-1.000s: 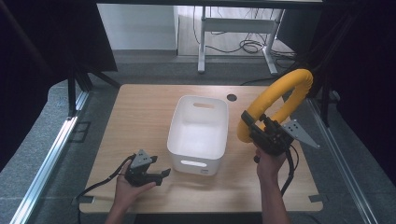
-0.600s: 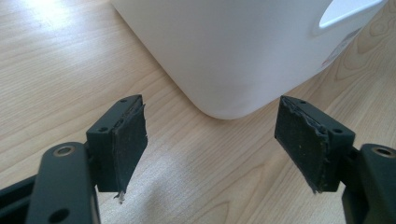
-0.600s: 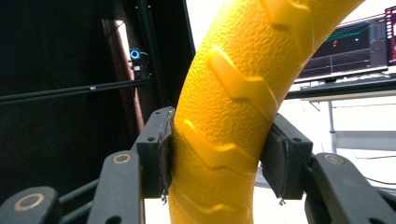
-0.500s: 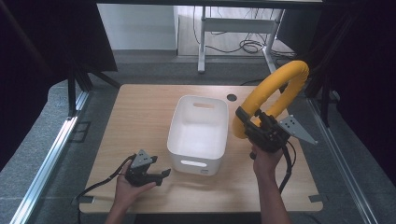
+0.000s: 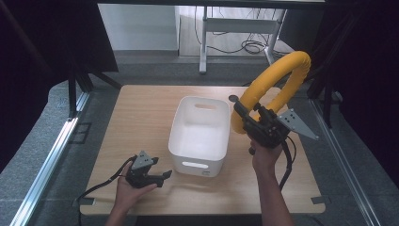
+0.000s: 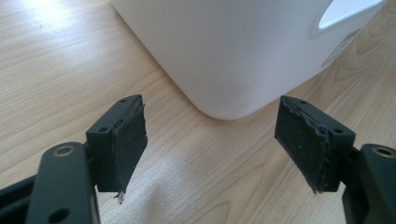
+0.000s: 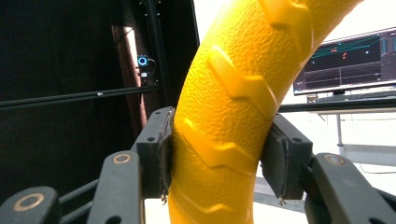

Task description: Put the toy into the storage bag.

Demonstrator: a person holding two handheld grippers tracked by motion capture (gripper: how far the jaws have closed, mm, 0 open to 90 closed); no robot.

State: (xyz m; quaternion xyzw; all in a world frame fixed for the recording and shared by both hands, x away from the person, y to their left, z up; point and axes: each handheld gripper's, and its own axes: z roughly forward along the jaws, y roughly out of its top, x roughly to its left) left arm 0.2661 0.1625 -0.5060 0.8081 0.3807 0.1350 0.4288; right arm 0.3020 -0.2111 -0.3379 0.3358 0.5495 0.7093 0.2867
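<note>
One white tub (image 5: 200, 134) stands on the counter (image 5: 141, 122). One yellow ring (image 5: 275, 87) is up in the air. Two grippers are out, a left gripper (image 5: 162, 176) and a right gripper (image 5: 242, 113), each with two fingers (image 6: 128, 140). One small dark disc (image 5: 233, 98) lies by the tub's far corner.

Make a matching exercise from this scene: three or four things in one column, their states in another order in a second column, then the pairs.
Things:
1. left gripper
2. right gripper
3. white bin
4. yellow ring

States:
A. held above the table
B. standing on the table
C. shut on the ring
D. open, low by the bin

Pairs: 1-D, 2-C, 3-B, 4-A
</note>
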